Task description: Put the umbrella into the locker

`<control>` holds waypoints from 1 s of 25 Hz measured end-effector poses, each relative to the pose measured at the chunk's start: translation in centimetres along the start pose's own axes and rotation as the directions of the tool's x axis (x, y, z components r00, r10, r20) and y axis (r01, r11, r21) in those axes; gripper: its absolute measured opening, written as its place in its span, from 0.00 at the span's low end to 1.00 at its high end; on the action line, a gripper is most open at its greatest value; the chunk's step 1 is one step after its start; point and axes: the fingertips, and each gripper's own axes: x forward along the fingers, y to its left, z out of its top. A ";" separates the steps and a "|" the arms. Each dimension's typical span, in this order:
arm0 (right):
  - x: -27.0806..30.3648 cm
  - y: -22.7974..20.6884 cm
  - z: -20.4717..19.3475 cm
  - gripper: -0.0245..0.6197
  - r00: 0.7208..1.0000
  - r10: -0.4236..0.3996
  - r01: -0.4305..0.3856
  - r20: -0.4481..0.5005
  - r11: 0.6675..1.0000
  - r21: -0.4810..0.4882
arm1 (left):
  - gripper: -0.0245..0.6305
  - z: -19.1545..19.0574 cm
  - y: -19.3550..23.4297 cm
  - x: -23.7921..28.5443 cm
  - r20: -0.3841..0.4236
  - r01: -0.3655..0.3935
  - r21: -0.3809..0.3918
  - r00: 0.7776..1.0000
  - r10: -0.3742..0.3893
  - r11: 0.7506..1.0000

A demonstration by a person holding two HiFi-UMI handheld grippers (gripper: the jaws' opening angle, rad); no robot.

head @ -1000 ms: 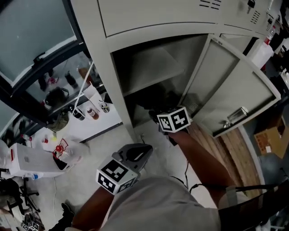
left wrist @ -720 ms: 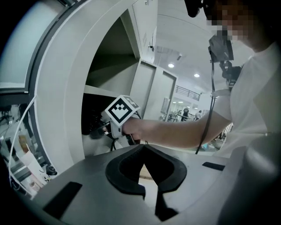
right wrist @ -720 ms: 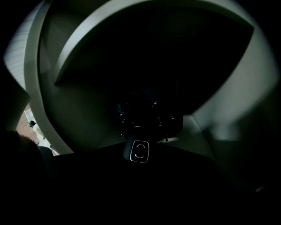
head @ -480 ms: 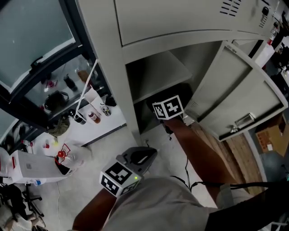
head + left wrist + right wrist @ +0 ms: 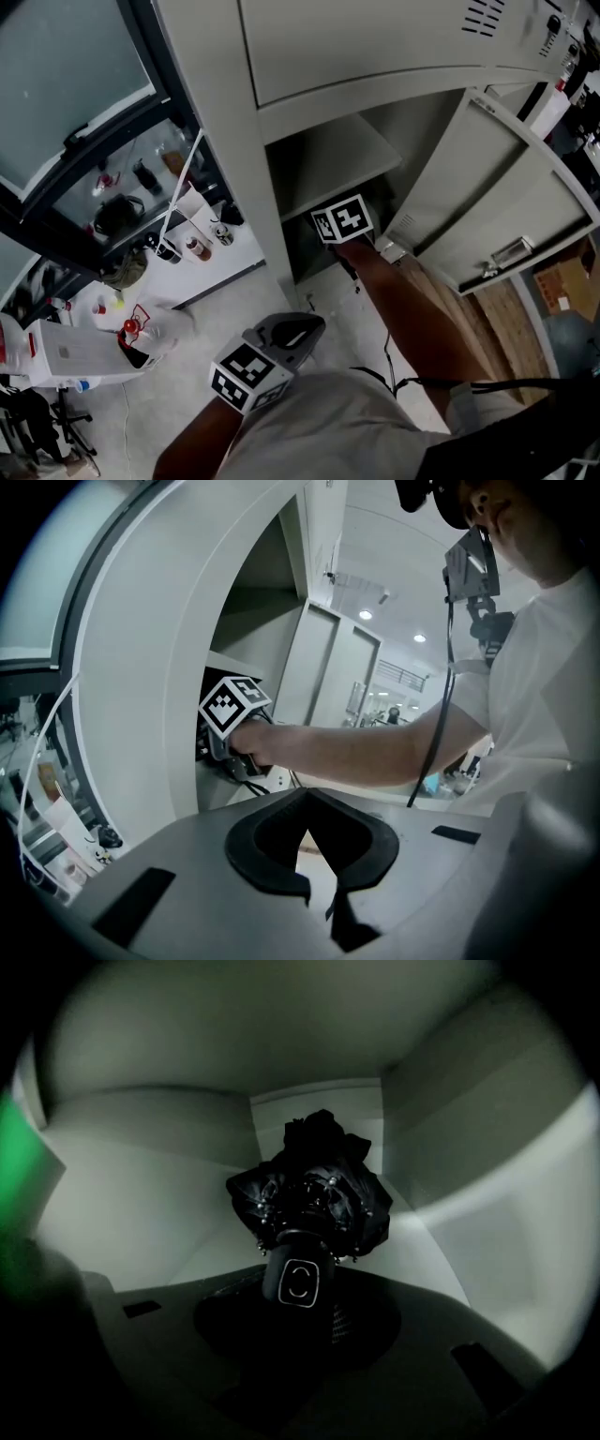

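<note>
A black folded umbrella (image 5: pixel 323 1194) points into the dim lower compartment of the grey locker (image 5: pixel 272 187). My right gripper (image 5: pixel 300 1312) is shut on its rounded handle (image 5: pixel 298 1282). The canopy end hangs toward the compartment's back corner. In the head view only the right gripper's marker cube (image 5: pixel 339 217) and the forearm show at the compartment's mouth, below the shelf (image 5: pixel 337 159); the umbrella is hidden there. My left gripper (image 5: pixel 286 330) is held low near the body, outside the locker, its tips together with nothing between them (image 5: pixel 305 794).
The locker door (image 5: pixel 497 197) stands swung open to the right. A white table with bottles (image 5: pixel 202 246) sits left of the locker under a glass window. A cardboard box (image 5: pixel 562 281) lies on the floor at far right. A cable trails near the locker's foot.
The right gripper has pushed further into the lower compartment, its cube now under the shelf edge. The left gripper has stayed about where it was.
</note>
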 end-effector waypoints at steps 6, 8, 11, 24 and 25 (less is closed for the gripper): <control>0.5 -0.3 -0.2 0.21 0.999 -0.014 0.014 -0.042 1.000 0.008 | 0.05 -0.3 0.1 0.0 -0.007 -0.006 -0.014 1.000 0.006 1.000; 0.7 -0.1 -0.4 0.23 0.998 -0.020 0.020 -0.064 1.000 -0.003 | 0.05 -0.4 -0.1 -0.1 -0.009 -0.006 -0.016 1.000 0.006 1.000; 0.9 0.1 -0.6 0.25 0.996 -0.037 0.035 -0.085 0.999 -0.029 | 0.05 -0.6 -0.3 -0.3 -0.011 -0.009 -0.019 1.000 0.008 1.000; 0.1 0.7 -0.7 0.38 0.998 -0.010 0.008 -0.063 1.000 -0.019 | 0.05 -1.2 -1.2 -0.8 -0.023 -0.023 -0.024 0.999 0.023 0.999; -0.1 0.8 -0.7 0.38 0.998 -0.011 0.009 -0.060 1.000 -0.021 | 0.05 -1.2 -1.4 -0.7 -0.022 -0.022 -0.025 1.000 0.022 0.999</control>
